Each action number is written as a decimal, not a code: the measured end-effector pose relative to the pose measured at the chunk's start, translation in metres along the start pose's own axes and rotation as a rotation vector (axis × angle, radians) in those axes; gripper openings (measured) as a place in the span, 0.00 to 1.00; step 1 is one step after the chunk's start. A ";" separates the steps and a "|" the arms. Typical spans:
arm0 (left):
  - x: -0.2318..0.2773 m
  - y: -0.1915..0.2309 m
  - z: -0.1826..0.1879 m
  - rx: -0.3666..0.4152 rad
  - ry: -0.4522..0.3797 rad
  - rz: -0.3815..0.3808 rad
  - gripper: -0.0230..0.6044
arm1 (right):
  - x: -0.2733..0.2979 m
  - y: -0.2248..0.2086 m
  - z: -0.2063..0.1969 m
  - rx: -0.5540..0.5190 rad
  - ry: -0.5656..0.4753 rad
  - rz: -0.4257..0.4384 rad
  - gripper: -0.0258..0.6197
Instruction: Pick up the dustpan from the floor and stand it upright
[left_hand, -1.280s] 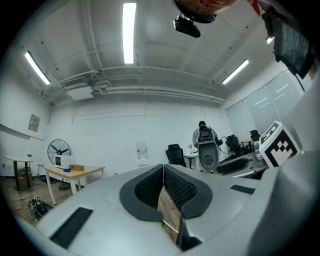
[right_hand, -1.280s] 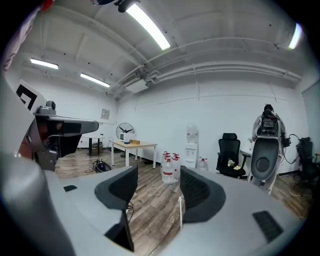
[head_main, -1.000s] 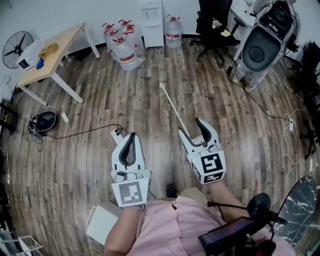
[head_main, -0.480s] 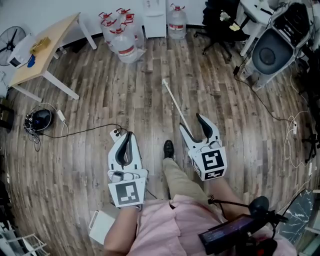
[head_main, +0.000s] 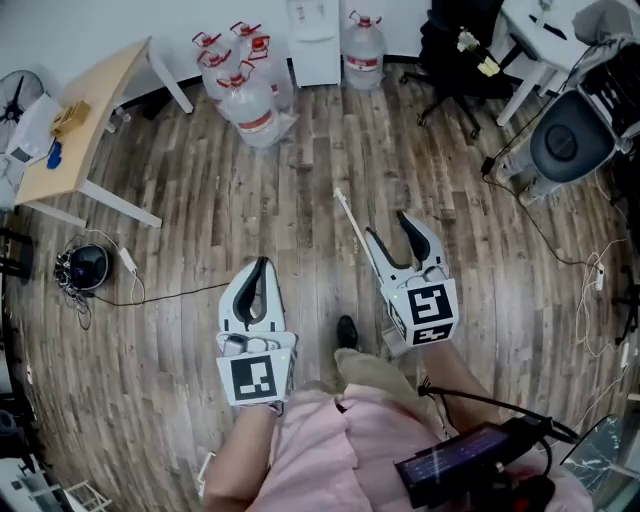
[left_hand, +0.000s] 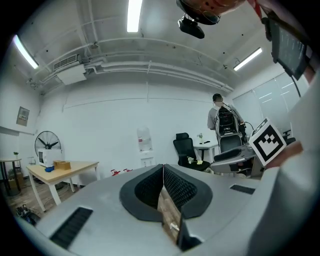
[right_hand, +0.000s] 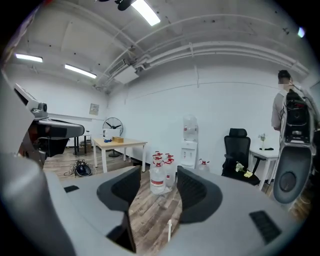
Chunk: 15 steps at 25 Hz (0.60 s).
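**Q:** Dustpan visibility, head view?
**A:** Only the white handle (head_main: 350, 222) shows. Its lower end runs behind the right gripper (head_main: 388, 226); the pan is hidden.
**Q:** Right gripper view?
**A:** A white stub (right_hand: 169, 231) sits low between the jaws, too small to identify.
**Q:** Other limits?
**A:** The fan (head_main: 12, 88) is cut off by the left edge. Items on the surface (head_main: 110, 95) are too small to name.

Bright, even indoor light from ceiling strip lamps (left_hand: 133, 15), faint soft shadows on the wooden floor (head_main: 300, 200), strong fisheye bending toward every edge, black vignette around both gripper views, left gripper (left_hand: 163, 170) slightly soft up close, distance sharp.
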<state>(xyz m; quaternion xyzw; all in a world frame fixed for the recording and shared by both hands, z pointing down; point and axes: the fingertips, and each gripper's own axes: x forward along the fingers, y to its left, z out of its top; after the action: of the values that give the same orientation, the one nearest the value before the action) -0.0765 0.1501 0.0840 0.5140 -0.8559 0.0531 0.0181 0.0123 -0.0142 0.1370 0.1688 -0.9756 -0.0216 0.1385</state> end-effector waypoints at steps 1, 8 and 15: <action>0.011 0.003 0.006 0.007 -0.007 0.001 0.06 | 0.010 -0.007 0.010 -0.004 -0.012 0.000 0.39; 0.072 0.031 0.031 0.069 -0.057 0.026 0.06 | 0.069 -0.045 0.046 -0.017 -0.057 -0.014 0.38; 0.119 0.058 0.013 0.033 -0.016 0.039 0.06 | 0.122 -0.061 0.046 -0.026 -0.034 -0.024 0.37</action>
<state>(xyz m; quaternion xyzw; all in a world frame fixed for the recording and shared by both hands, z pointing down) -0.1837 0.0711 0.0768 0.4977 -0.8650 0.0634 0.0016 -0.0908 -0.1128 0.1194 0.1783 -0.9754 -0.0389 0.1239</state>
